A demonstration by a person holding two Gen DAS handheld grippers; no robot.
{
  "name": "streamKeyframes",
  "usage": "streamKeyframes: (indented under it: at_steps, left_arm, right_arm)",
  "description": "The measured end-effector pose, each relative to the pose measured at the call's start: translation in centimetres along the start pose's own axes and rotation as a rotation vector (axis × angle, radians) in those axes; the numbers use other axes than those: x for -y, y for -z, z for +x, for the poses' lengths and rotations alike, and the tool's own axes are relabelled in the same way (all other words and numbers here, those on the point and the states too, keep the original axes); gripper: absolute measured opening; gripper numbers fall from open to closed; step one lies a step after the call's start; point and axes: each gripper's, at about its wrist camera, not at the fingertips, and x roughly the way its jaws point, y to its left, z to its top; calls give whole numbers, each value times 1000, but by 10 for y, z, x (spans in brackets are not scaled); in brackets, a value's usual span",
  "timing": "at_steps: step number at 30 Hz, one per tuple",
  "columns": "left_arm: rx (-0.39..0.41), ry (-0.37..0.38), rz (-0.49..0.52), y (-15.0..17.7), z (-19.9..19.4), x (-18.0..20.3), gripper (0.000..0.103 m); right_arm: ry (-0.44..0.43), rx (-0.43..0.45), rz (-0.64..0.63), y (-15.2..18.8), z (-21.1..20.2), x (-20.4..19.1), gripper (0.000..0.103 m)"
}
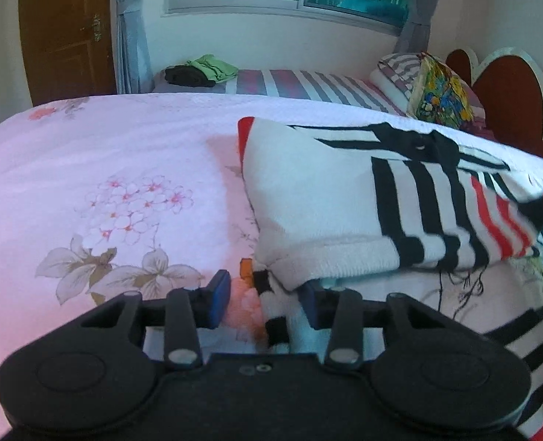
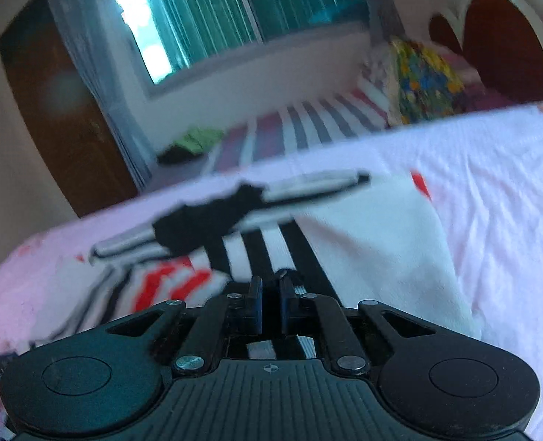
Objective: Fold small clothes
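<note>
Item: white knitted garment with black and red stripes (image 1: 308,198), laid partly folded on a pink floral bedsheet (image 1: 87,169) covering the bed. Left gripper (image 1: 262,303): jaws parted, set at the garment's near striped edge; a grip cannot be confirmed. Right gripper (image 2: 270,307): jaws clenched, a black-striped fold of the garment seen pinched between them. Behind: striped mattress (image 1: 308,86), green and dark clothes (image 1: 197,70).
</note>
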Motion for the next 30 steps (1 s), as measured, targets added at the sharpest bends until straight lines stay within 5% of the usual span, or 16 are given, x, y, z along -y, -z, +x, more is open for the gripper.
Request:
streamKeyframes:
  at_steps: [2,4,10,15,18,21,26,27,30]
  left_arm:
    - [1,12,1,2,-2,-1,42]
    - [-3,44,-9,4,-9,-5,43]
    - [119,114,-95,-2,-49,-6,48]
    - [39,187,-53,-21,2,33,53]
    - [9,150,-10,-27,19,40,52]
    - [62,155,-12,-41,16,36,54]
    - [11,125,16,-69,53,41,68]
    - [-49,108,33,-72,68,42,66]
    - [-29,121,55,-88,67,44,58]
  right_arm:
    - [39,-30,-10,2,6,4,8]
    - [81,-176,-21,11,29,12,8]
    - [41,-70,-73,-1,-7,-4,9]
    - [79,-197,-198,24,36,-25,8]
    - [69,-185,-146,14,34,-24,9]
    - [59,-113,-160,1,24,-25,9]
    - [69,-242,-165,-2,67,-22,8]
    - [74,-224,-189,-3,67,-23,8]
    - [51,-158,-200,-17,57,-34,9]
